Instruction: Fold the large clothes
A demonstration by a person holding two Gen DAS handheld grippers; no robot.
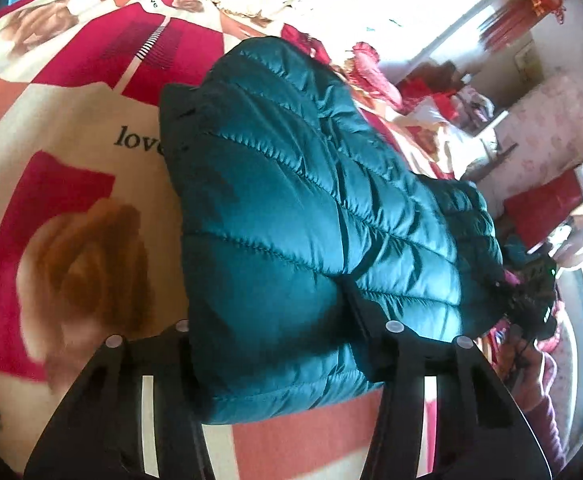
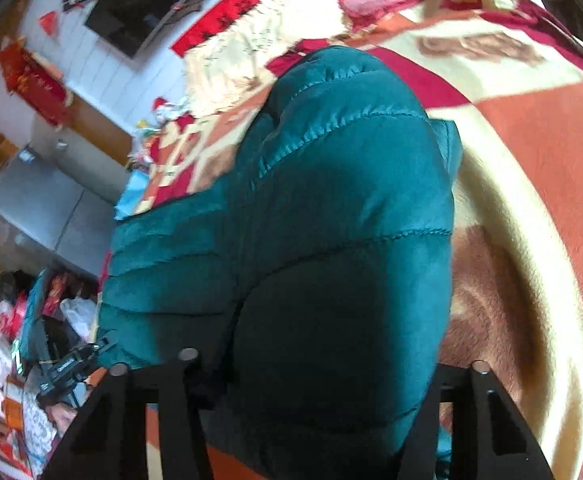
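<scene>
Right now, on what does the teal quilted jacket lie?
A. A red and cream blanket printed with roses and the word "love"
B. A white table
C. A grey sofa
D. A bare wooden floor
A: the teal quilted jacket rests on the rose-printed blanket, where "love" is readable beside it.

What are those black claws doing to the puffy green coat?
A person holds a gripper in each hand and is folding a teal puffer jacket on a bed blanket printed with roses. The left gripper and the right gripper each have jacket fabric bunched between their fingers, which stand wide apart.
</scene>
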